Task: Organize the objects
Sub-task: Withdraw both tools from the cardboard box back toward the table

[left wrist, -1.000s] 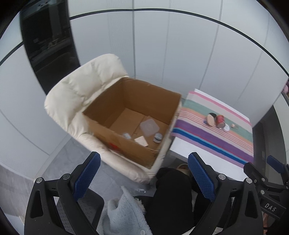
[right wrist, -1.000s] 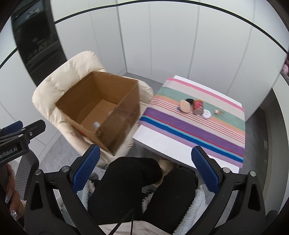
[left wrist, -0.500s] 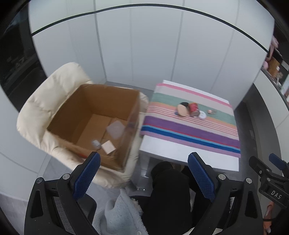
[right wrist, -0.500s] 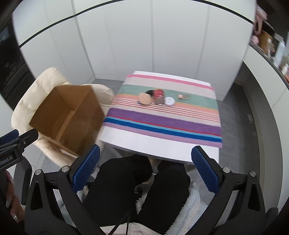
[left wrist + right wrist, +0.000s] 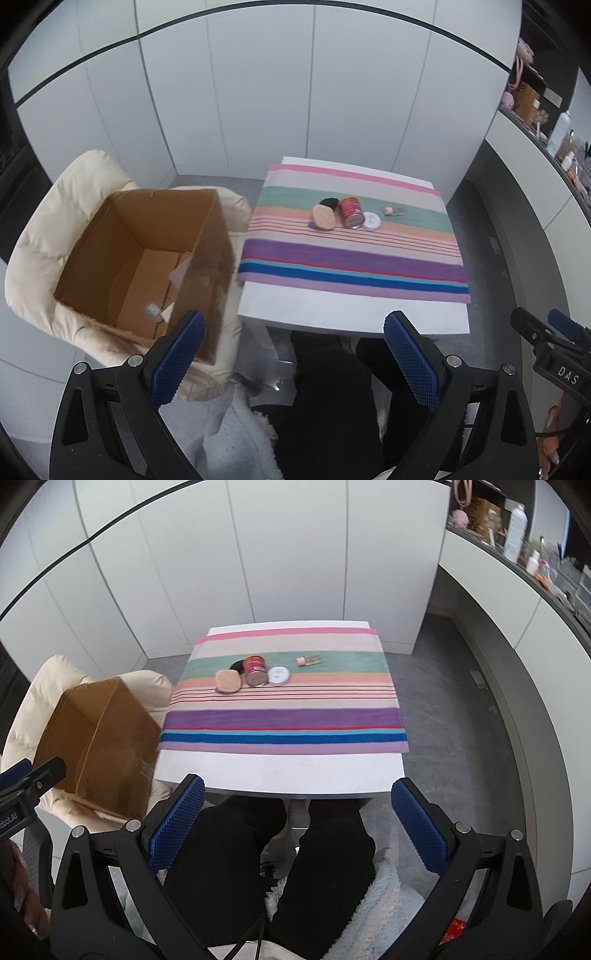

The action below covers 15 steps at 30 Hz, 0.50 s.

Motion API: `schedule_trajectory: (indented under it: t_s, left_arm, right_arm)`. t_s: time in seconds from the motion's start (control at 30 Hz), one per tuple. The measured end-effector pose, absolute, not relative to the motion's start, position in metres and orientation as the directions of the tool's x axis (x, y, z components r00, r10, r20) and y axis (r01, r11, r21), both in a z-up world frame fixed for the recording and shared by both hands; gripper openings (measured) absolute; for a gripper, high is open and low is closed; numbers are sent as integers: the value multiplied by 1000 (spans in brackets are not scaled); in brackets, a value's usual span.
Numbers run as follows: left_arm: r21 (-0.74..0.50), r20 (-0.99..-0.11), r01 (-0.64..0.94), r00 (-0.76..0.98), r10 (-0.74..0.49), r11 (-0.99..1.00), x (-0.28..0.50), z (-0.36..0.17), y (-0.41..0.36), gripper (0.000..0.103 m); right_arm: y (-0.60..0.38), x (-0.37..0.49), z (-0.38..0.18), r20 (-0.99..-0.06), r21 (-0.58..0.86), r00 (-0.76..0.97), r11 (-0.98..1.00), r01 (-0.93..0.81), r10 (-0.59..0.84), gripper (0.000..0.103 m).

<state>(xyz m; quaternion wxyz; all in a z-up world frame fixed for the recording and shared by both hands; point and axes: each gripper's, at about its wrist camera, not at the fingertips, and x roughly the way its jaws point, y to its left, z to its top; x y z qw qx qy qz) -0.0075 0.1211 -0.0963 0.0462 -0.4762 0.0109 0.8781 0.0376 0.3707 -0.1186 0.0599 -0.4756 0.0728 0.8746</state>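
Observation:
On the striped cloth (image 5: 351,258) (image 5: 284,723) lie a red can (image 5: 350,212) (image 5: 256,669), a tan oval sponge (image 5: 324,218) (image 5: 228,681) with a black piece behind it, a white round lid (image 5: 371,220) (image 5: 278,675) and a small bottle (image 5: 392,211) (image 5: 308,660). An open cardboard box (image 5: 147,258) (image 5: 99,738) rests on a cream chair; small items lie inside. My left gripper (image 5: 293,362) is open and held above the person's lap. My right gripper (image 5: 297,830) is open too, short of the table's near edge. Both hold nothing.
The white table (image 5: 277,771) stands before white cupboard doors. The cream padded chair (image 5: 48,206) is at its left. A counter with bottles (image 5: 517,520) runs along the right. The person's black-clad legs (image 5: 258,867) and a fluffy pale garment (image 5: 369,904) lie below the grippers.
Both views have swung right, from the box on the chair toward the striped table. The grippers stay open and empty.

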Motion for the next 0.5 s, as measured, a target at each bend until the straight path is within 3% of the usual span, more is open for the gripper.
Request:
schedule_trajectory:
  t_s: [0.5]
  left_arm:
    - [-25,-853,-114,-515,81,-993,-74,-143,156,98]
  right_arm:
    - [413,-16,-162,-850,91,-526,-974,-207,33,102]
